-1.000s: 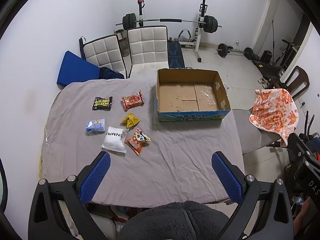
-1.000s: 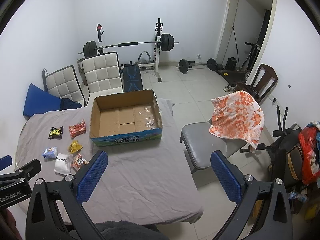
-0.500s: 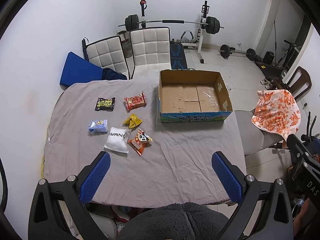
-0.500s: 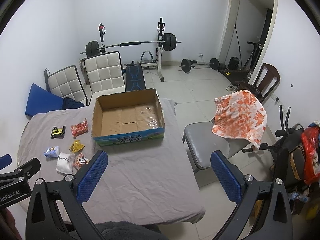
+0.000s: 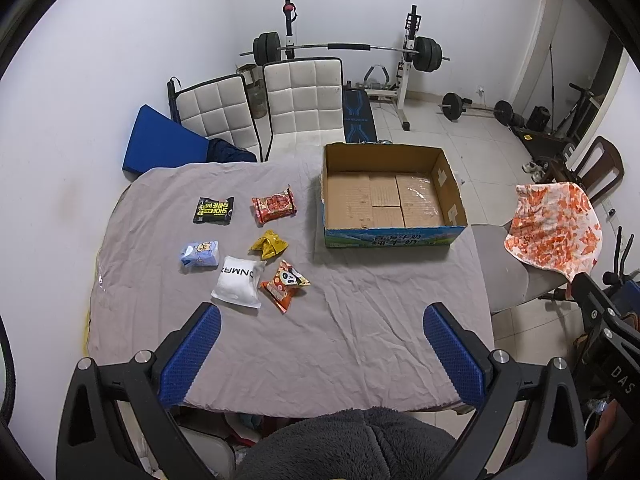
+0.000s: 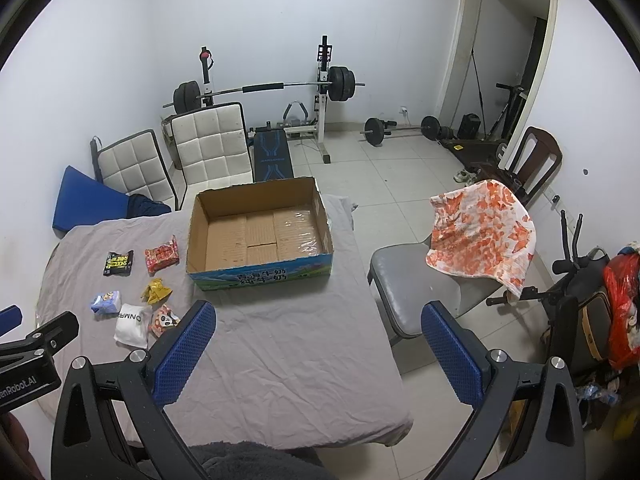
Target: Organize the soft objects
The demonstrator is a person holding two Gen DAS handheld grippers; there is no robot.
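Observation:
Several soft packets lie on the left half of a grey-clothed table (image 5: 340, 332): a black one (image 5: 213, 210), a red one (image 5: 275, 209), a yellow one (image 5: 269, 244), a pale blue one (image 5: 199, 254), a white one (image 5: 238, 287) and an orange panda one (image 5: 285, 285). An empty open cardboard box (image 5: 390, 196) stands at the table's back right; it also shows in the right wrist view (image 6: 260, 236). My left gripper (image 5: 320, 354) is open and empty, high above the table's near edge. My right gripper (image 6: 318, 350) is open and empty, above the table's right part.
Two white padded chairs (image 5: 280, 112) and a blue mat (image 5: 160, 148) stand behind the table. A grey chair with an orange-patterned cloth (image 6: 480, 232) stands to the right. Weight bench, barbell and exercise gear fill the back of the room.
Both views have shifted slightly; the table and box sit a little lower in frame. Nothing on the table has moved. Both grippers stay open.

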